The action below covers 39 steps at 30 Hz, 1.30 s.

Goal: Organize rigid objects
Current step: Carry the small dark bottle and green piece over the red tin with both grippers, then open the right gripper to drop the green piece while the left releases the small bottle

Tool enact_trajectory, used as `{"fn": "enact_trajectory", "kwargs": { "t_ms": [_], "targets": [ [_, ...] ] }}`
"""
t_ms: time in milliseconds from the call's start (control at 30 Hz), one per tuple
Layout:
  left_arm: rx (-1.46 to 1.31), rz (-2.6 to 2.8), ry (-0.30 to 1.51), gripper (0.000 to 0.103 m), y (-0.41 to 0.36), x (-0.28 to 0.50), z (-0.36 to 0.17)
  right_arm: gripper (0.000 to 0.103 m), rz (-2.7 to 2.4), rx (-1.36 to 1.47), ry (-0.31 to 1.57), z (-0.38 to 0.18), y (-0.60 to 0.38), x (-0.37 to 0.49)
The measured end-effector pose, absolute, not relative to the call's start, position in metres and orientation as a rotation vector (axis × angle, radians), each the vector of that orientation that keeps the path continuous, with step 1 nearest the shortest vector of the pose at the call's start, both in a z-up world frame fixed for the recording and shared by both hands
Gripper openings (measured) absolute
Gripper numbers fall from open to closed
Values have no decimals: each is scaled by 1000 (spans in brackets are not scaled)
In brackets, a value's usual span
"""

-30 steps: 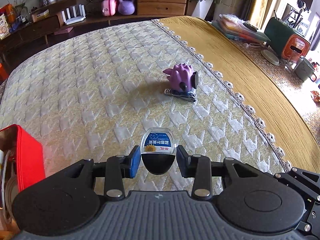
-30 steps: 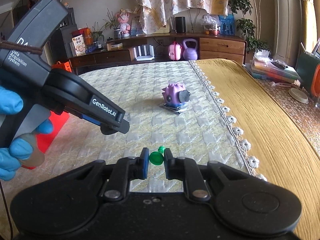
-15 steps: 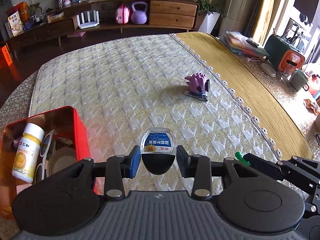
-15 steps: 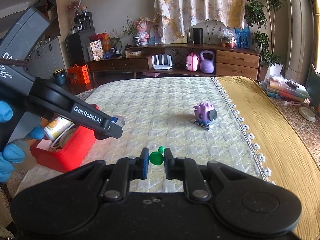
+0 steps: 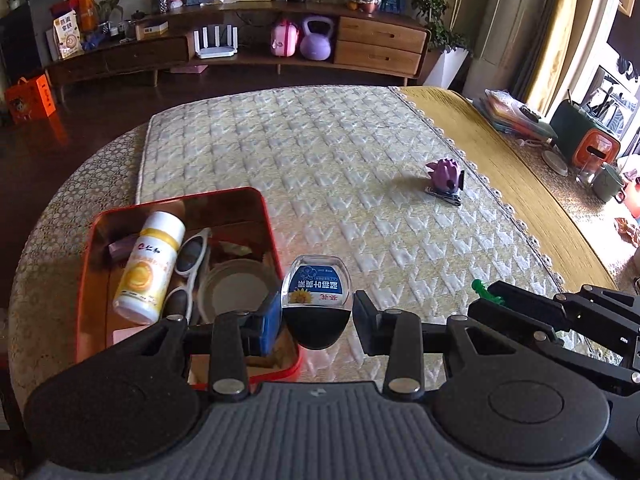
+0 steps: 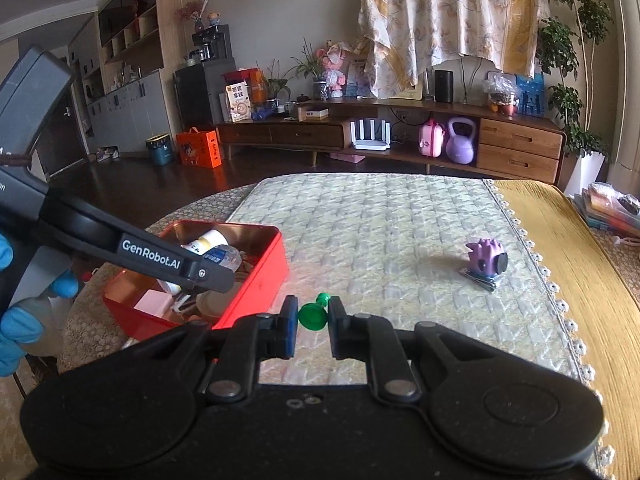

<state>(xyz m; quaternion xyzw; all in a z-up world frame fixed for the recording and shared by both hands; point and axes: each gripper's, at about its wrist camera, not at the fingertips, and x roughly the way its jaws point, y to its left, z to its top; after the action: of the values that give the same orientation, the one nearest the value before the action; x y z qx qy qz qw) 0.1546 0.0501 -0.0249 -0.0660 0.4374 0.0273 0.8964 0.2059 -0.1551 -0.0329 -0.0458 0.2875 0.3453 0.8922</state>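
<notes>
My left gripper (image 5: 317, 314) is shut on a small clear bottle with a blue label (image 5: 317, 292) and holds it in the air at the right edge of the red tin box (image 5: 90, 264). The box holds a white-and-yellow bottle (image 5: 148, 266), white sunglasses (image 5: 192, 258) and a round lid (image 5: 236, 288). My right gripper (image 6: 313, 317) is shut on a small green plastic piece (image 6: 314, 314), above the quilted mat to the right of the box (image 6: 260, 276). A purple spiky toy (image 6: 486, 258) sits on a nail clipper (image 6: 480, 278) further right.
The quilted mat (image 5: 320, 184) covers the table's middle, with a yellow cloth (image 5: 520, 184) on the right. Books, a green-and-orange appliance (image 5: 584, 136) and cups stand at the far right. A sideboard (image 6: 380, 136) lies beyond the table.
Both grippers have moved left and back toward the red box, each still holding its object. The box has come fully into both views; the purple toy now sits further right.
</notes>
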Motion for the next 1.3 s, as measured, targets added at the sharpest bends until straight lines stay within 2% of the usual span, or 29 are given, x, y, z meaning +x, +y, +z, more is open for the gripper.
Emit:
{"fn": "enact_trajectory", "kwargs": {
  "t_ms": [567,1300],
  "targets": [
    [-192,161,935,38,141,121,-41,15,808,-119,634,-38,-81,210],
    [-200,178,1049,38,171,137,-98,15,867,-278,722,-83,-10,232]
  ]
}}
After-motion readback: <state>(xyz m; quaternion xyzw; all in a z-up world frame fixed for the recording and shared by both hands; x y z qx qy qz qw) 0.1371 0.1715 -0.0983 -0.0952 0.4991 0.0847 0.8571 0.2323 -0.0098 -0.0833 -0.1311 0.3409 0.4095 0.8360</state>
